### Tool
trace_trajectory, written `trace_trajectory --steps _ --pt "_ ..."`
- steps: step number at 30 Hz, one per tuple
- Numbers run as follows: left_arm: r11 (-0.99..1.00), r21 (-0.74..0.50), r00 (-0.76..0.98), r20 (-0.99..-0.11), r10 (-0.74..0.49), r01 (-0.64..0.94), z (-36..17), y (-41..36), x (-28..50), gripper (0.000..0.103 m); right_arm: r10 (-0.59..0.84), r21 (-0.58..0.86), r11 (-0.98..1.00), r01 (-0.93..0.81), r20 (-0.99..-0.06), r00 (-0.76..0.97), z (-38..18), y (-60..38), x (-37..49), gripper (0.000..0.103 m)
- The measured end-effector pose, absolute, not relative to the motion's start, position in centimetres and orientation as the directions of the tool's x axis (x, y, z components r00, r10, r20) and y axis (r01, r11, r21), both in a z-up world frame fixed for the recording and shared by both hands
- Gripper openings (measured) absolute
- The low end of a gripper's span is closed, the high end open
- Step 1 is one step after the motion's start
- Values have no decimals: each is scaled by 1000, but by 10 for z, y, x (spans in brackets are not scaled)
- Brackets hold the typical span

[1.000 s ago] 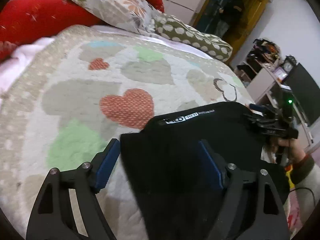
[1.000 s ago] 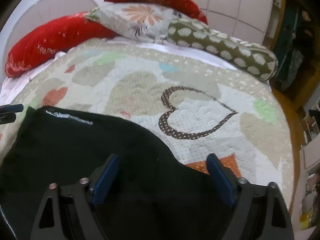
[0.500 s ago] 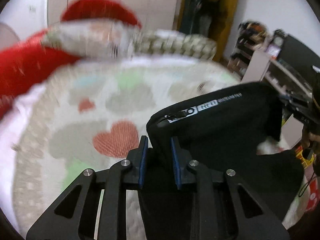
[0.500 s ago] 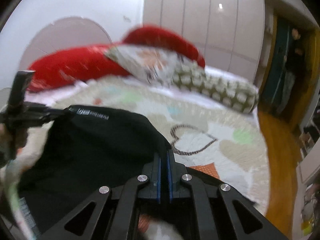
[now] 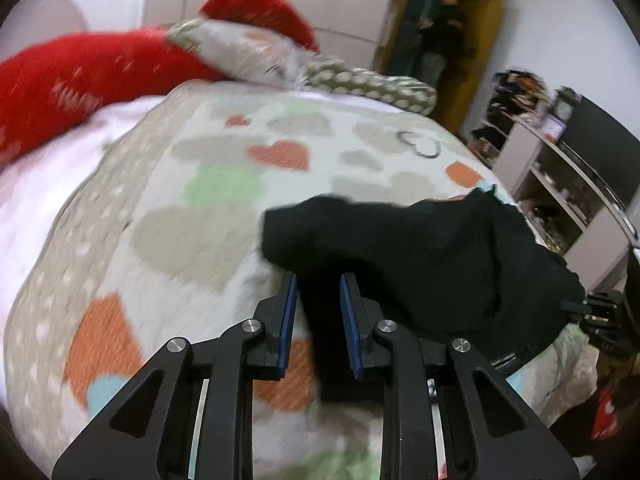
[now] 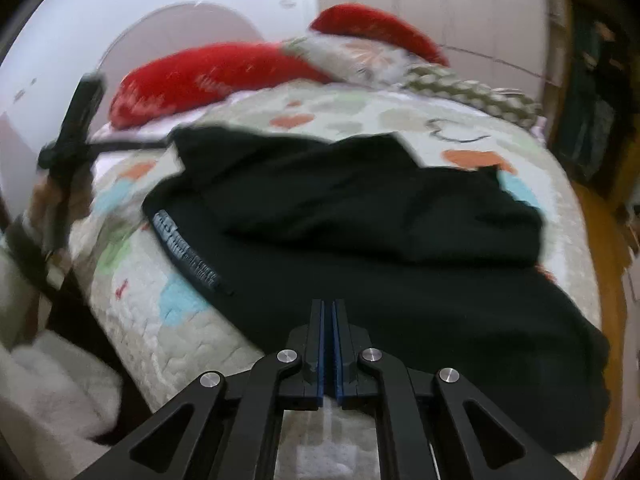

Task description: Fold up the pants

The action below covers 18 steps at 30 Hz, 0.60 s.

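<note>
Black pants (image 5: 420, 252) lie bunched on the heart-patterned quilt (image 5: 208, 216), part of them doubled over the rest. My left gripper (image 5: 318, 280) is shut on a thick fold of the pants and holds it between its blue pads (image 5: 290, 312). In the right wrist view the pants (image 6: 380, 216) spread across the bed with the waistband label (image 6: 184, 252) at the left. My right gripper (image 6: 329, 304) is shut on the near edge of the pants. The left gripper (image 6: 72, 128) shows at the far left of that view.
Red pillows (image 5: 80, 80) and patterned pillows (image 5: 248, 52) lie at the head of the bed. A person (image 5: 440, 28) stands in a doorway. Shelves (image 5: 560, 184) stand to the right of the bed. The bed's near edge drops to the floor (image 6: 600, 240).
Both grippers closed on the pants, then swung the held cloth up and over, so part of the pants now lies doubled on the bed. The left jaws stand wider than half a second ago.
</note>
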<state>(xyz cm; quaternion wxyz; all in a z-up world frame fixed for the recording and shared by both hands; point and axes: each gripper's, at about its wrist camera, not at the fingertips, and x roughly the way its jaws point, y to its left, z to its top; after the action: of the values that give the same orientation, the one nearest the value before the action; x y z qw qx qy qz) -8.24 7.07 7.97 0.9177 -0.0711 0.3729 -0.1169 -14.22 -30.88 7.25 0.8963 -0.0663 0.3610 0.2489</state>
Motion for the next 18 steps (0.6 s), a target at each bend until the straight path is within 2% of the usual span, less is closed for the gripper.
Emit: trace_trajectory --steps 1,2,3,4,5,6,7,8,9,10,12,16,18 --pt "961 -235 695 -667 -268 146 84 76 -87 21 393 80 885 -459 -658 642 79 -321 -137 5" --pt "962 -239 701 -663 -263 134 89 79 -91 21 385 113 903 -414 -640 665 86 -335 -131 11" --pt "964 -242 719 -649 -248 115 97 83 -96 21 367 177 926 -333 -623 691 92 -357 -115 27" --pt "963 -250 734 -634 -243 102 102 84 -95 21 353 217 935 -279 -612 708 95 -371 -105 37" --pt "959 -264 744 -621 -248 100 107 86 -96 22 323 253 944 -210 -601 731 98 -387 -90 53" --pt "954 -281 752 -606 -260 104 114 85 -98 25 298 265 950 -166 -606 737 99 -396 -75 55" --pt "952 -288 758 -596 -267 109 118 84 -95 36 280 269 953 -138 -615 737 101 -401 -60 55" --pt "952 -285 763 -590 -264 109 120 81 -95 56 273 267 955 -129 -618 738 102 -402 -47 55" --pt "956 -271 766 -590 -257 112 122 75 -94 64 255 250 961 -120 -625 738 104 -401 -29 55" --pt "958 -261 766 -590 -256 118 122 73 -90 67 227 229 968 -99 -643 732 104 -400 -13 55" --pt "963 -237 765 -593 -251 132 122 63 -82 67 200 223 973 -61 -681 704 99 -393 16 55" --pt "962 -237 753 -606 -255 135 116 48 -62 67 231 301 954 -1 -729 644 82 -380 66 55" --pt "962 -237 738 -624 -258 136 109 38 -54 67 178 266 963 51 -762 622 70 -371 90 55"
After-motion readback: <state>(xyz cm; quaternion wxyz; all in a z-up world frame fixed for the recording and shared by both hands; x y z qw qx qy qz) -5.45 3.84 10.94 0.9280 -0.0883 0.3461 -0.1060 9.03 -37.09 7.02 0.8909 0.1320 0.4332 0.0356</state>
